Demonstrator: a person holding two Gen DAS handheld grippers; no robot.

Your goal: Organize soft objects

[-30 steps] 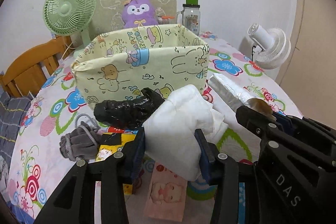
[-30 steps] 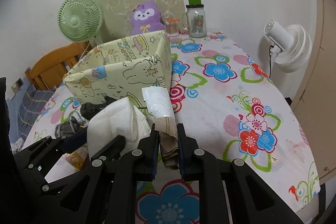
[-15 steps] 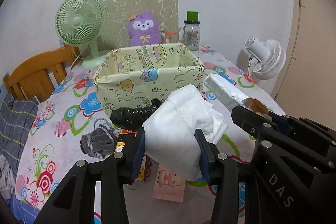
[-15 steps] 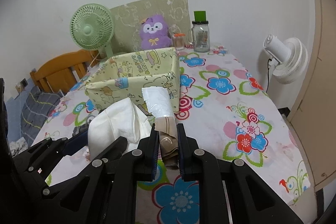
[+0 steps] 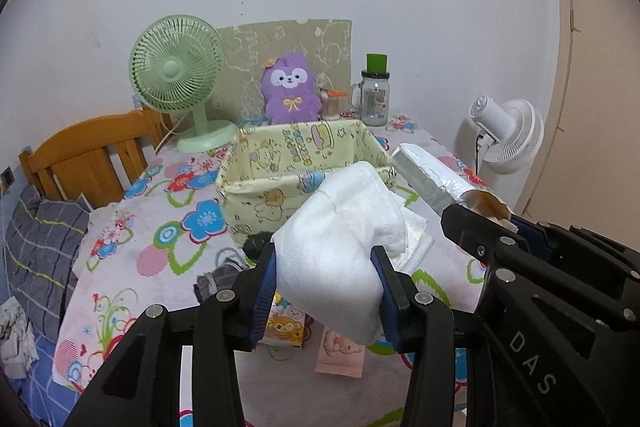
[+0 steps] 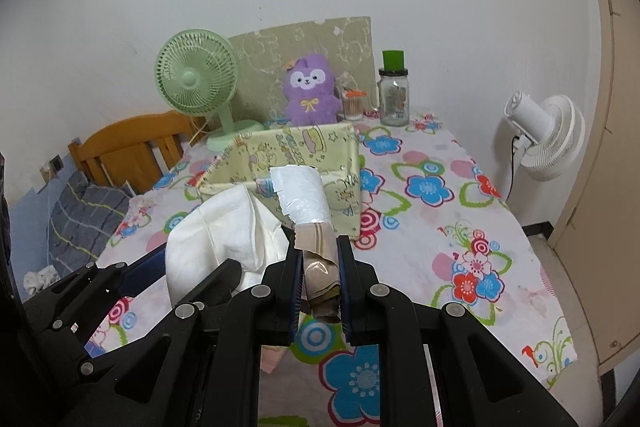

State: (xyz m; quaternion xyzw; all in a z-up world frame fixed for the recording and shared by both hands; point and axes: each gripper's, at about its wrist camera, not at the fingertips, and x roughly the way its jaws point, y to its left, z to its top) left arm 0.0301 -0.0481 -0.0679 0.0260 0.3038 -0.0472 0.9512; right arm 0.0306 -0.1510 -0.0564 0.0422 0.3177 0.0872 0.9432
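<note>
Both loads are up off the table (image 6: 460, 163), mid-carry toward the yellow fabric bin (image 5: 256, 183). My left gripper (image 5: 326, 285) has its jaws pinching a folded white cloth (image 5: 340, 247); it bulges out above and below the pads, so the grip looks soft but secure. My right gripper (image 6: 318, 283) has its jaws clamped on the brown end of a plastic-wrapped white roll (image 6: 302, 195), which points at the bin's near wall. The bin looks empty from here. Next I judge: push both forward past the near rim, then spread the jaws over the opening. Gray cloth (image 5: 218, 279) and a dark bundle (image 5: 256, 245) lie on the table near the bin, not yet picked up
</note>
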